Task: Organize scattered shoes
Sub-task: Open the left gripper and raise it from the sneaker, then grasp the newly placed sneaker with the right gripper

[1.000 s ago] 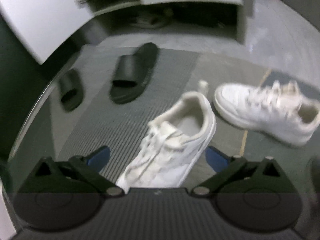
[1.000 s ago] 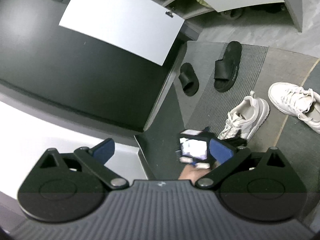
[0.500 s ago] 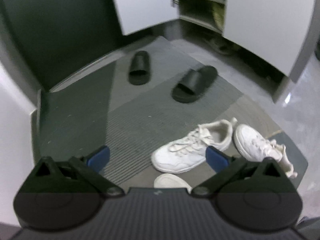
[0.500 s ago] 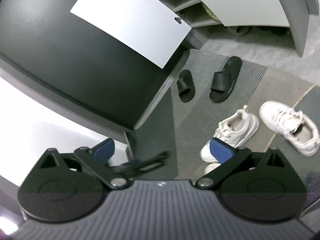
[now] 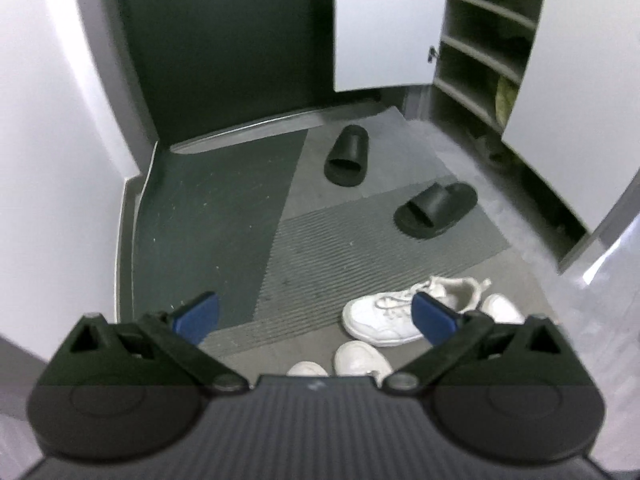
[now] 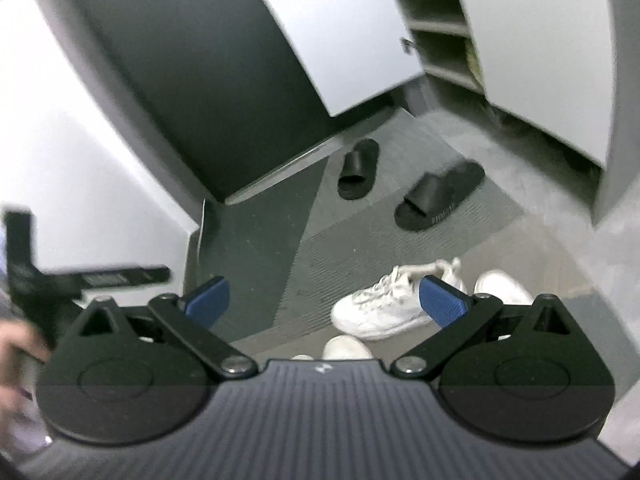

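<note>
Right view alone catching left tool body and hand (image 6: 16, 344) at left edge. Left tool (image 5: 316, 314), right tool (image 6: 326, 294) both hanging spread, empty. White sneaker (image 5: 384, 314), black slides (image 5: 347, 156) lying on floor mat. Cabinet (image 5: 480, 52) standing open, something yellowish on lower shelf.

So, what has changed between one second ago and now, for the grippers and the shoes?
The left gripper has pulled back and up from the white lace-up sneaker, which it nearly straddled; the view is now wider. Both it and the right gripper stay open and empty. The two black rubber slides and both sneakers lie where they were, and the grey shoe cabinet is still open.
</note>
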The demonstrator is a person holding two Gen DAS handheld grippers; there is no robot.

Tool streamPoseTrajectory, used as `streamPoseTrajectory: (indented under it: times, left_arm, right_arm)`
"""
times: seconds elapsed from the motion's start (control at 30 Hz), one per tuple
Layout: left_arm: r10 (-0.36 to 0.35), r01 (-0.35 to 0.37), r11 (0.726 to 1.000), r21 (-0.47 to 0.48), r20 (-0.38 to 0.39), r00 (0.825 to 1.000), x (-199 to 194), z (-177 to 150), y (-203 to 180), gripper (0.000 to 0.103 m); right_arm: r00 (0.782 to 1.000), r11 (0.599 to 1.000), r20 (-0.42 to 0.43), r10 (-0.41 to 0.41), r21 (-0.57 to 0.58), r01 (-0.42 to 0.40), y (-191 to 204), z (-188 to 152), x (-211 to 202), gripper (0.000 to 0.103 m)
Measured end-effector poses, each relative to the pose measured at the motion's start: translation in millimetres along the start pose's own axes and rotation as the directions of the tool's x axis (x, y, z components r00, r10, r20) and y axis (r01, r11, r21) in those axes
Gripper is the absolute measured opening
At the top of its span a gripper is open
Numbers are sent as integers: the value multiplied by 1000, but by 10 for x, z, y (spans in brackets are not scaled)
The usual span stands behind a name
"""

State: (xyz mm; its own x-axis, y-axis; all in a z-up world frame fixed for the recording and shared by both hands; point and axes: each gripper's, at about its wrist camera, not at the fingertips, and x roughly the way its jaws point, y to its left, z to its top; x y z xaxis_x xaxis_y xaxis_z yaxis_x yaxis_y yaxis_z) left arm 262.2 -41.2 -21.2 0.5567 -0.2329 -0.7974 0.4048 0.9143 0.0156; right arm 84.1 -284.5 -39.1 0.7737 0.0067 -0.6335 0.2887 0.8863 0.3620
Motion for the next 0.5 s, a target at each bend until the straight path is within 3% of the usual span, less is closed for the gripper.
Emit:
streamPoseTrajectory:
  times: [0.1,0.13,0.17,0.2,0.23,0.3,0.33,0.37,0.4,0.43,0.5]
  left_arm:
    - [-14,15,999,-50,22,1000,-184,-60,56,103]
    - [-17,18,997,-70,26,1000,-245,-85,85,103]
    - [-20,22,996,-90,29,999,-291,-105,121,103]
    - [-23,26,994,-107,31,999,-334,-126,154,103]
    - [-24,28,993,-114,33,999,-367,-149,178,103]
    - [-21,26,991,-129,37,999,-440,-210,237,103]
    - [-7,13,990,-143,41,999,-489,-265,293,103]
    - [12,-4,987,-158,47,999,-535,-320,344,103]
    - [44,-32,984,-176,64,997,-568,-379,381,103]
    - [77,-61,980,-191,78,994,-597,-442,417,103]
    - [147,-127,972,-199,86,985,-620,-585,482,103]
  right_arm:
    - [998,973,-41,-47,-227,37,134,44,301,103]
    - [996,933,-73,-59,-358,29,206,27,482,103]
    - [990,863,-126,-68,-505,-5,292,-28,684,103]
    - [984,811,-161,-77,-584,-32,340,-77,789,103]
    - [976,732,-193,-97,-679,-62,392,-160,917,103]
    - [955,400,-230,-188,-906,-139,508,-514,1295,103]
    - [947,321,-257,-191,-928,-187,510,-603,1384,103]
    - [932,208,-310,-188,-940,-270,510,-721,1511,103]
    - [918,132,-346,-193,-936,-325,500,-785,1602,103]
    - [912,73,-359,-199,-933,-351,489,-821,1687,103]
    - [908,-112,-360,-212,-915,-389,430,-920,2020,103]
